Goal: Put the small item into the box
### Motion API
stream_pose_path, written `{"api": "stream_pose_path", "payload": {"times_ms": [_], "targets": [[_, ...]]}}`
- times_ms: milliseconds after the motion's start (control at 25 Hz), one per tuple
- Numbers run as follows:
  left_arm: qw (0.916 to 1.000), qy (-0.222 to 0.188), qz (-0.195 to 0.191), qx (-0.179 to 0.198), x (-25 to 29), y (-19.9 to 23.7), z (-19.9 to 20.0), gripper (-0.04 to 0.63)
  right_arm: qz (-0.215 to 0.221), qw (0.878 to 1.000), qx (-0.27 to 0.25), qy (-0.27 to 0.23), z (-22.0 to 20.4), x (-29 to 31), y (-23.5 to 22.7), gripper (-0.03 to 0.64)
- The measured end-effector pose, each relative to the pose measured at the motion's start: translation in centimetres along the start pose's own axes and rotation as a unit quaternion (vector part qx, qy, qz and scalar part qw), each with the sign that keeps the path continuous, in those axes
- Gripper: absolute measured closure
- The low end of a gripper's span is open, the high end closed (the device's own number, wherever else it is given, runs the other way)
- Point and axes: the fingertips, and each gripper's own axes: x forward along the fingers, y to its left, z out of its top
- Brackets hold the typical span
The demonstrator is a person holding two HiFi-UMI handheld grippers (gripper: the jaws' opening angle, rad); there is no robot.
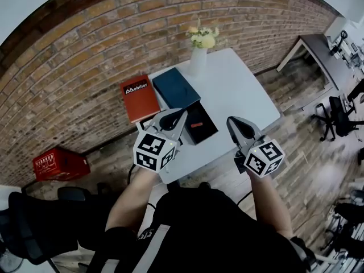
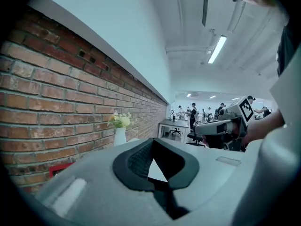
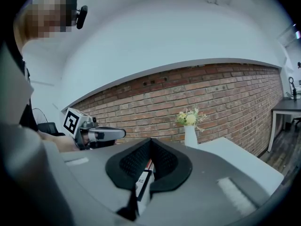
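Head view showed the left gripper and the right gripper held side by side above the near edge of the white table, while the small orange-red item lay on the black box just beyond the left gripper, near a dark blue case, a red book and a vase of flowers. Left gripper view showed its jaws pressed together tip to tip, holding nothing, with the brick wall alongside. Right gripper view showed its jaws likewise closed and empty, with the left gripper off to the left.
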Motion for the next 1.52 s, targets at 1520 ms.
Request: {"api": "stream_pose_path", "payload": {"times_ms": [1520], "targets": [[0.9909, -0.033, 0.130, -0.013, -5.5, -0.2, 3.5, 0.586, 0.024, 0.997, -0.047, -0.059, 5.7, -5.3, -1.5, 0.617]]}}
